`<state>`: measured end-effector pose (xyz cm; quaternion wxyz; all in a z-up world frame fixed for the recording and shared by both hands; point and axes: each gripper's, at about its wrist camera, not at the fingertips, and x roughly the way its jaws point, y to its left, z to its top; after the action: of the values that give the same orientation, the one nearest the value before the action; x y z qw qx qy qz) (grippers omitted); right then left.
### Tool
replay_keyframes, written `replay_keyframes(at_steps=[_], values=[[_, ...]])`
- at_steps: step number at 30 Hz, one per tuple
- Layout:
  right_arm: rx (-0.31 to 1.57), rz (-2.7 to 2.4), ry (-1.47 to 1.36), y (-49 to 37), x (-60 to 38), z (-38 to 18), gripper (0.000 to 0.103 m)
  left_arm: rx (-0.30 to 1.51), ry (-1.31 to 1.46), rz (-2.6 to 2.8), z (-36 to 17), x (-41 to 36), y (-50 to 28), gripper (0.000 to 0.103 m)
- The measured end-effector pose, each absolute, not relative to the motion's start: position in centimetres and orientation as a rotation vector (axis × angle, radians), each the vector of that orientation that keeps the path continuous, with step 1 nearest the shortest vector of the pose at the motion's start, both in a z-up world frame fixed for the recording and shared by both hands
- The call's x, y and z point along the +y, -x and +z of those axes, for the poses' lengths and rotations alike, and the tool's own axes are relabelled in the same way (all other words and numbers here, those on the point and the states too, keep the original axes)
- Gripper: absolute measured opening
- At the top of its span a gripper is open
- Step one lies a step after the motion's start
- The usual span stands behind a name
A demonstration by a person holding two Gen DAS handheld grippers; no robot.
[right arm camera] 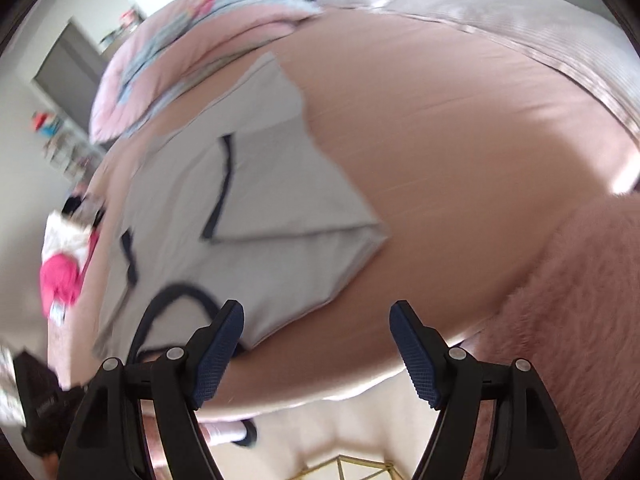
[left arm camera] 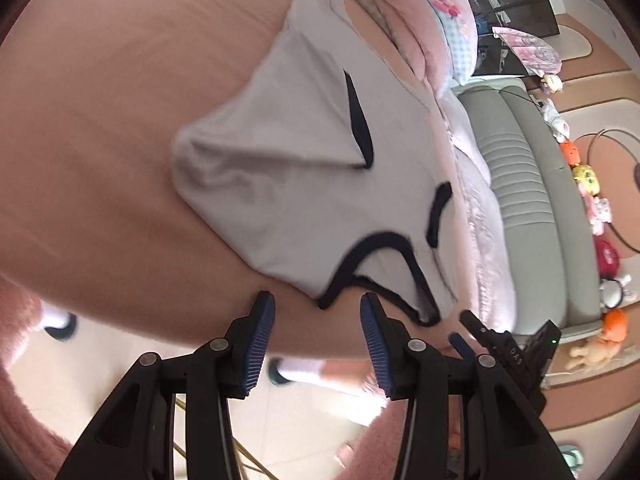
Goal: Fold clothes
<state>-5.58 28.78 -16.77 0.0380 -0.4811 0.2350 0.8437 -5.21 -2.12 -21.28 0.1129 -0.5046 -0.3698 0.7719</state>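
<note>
Left wrist view: my left gripper (left arm camera: 318, 306), jaws spread and empty, hovers just short of the grey shirt (left arm camera: 288, 168) (navy-trimmed, partly folded), which lies on the pink bed (left arm camera: 100, 120). Right wrist view: my right gripper (right arm camera: 316, 314), jaws wide apart with nothing between them, hangs over the shirt's near edge on the bed.
</note>
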Motion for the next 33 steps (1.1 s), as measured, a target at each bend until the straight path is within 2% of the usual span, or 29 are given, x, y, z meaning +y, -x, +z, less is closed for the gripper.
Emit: replay_keyframes(at_steps=[3, 6, 8, 10, 13, 18, 27, 30, 33], values=[[0.8, 2.496, 1.497, 6.7, 30.1, -18.5, 0.077, -1.113, 1.44, 2.367, -20.9, -3.4, 4.9, 0.041], [0.743, 2.532, 1.514, 7.7, 29.0, -18.5, 0.076, -1.206, 1.407, 2.36, -21.8, -3.9, 5.3, 0.04], [0.684, 2.552, 1.509, 7.6, 28.1, -18.2, 0.068, -1.234, 1.378, 2.369, -22.2, -4.1, 5.3, 0.037], [0.733, 2.595, 1.529, 7.4, 27.5, -18.1, 0.052, -1.25, 1.375, 2.373, -22.4, -4.2, 5.5, 0.024], [0.838, 2.625, 1.562, 7.6, 27.6, -18.5, 0.042, -1.303, 1.384, 2.351, -22.6, -4.9, 5.1, 0.021], [1.015, 2.613, 1.577, 7.3, 28.3, -19.0, 0.042, -1.318, 1.379, 2.294, -22.8, -6.4, 4.1, 0.021], [1.221, 2.579, 1.503, 9.5, 29.3, -20.2, 0.042, -1.357, 1.332, 2.306, -23.1, -7.3, 6.1, 0.021], [1.294, 2.584, 1.556, 9.3, 29.0, -20.9, 0.039, -1.392, 1.306, 2.268, -23.3, -7.2, 5.3, 0.021], [1.29, 2.594, 1.605, 8.9, 28.3, -21.2, 0.037, -1.44, 1.302, 2.182, -23.8, -6.9, 4.9, 0.022]])
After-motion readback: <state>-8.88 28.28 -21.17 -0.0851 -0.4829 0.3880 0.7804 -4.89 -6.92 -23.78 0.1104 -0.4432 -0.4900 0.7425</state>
